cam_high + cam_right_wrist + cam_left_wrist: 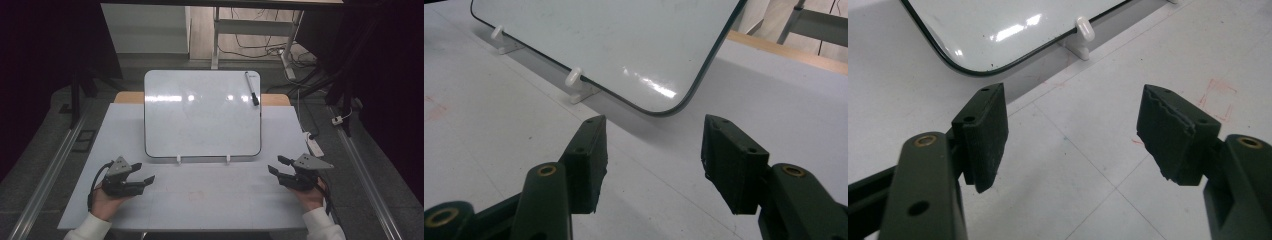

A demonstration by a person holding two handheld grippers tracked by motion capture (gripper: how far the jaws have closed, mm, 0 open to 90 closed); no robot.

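whiteboard (202,112) between, beyond gaping left tongs (142,172), right tongs (276,166)

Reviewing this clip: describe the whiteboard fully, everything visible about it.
The whiteboard is a glossy white panel with rounded corners and a thin dark edge, its surface unmarked and reflecting ceiling lights. It leans back, propped on two small white clips along its bottom edge, at the middle of the white table. A black marker sits at its upper right corner. Both grippers are apart from it.
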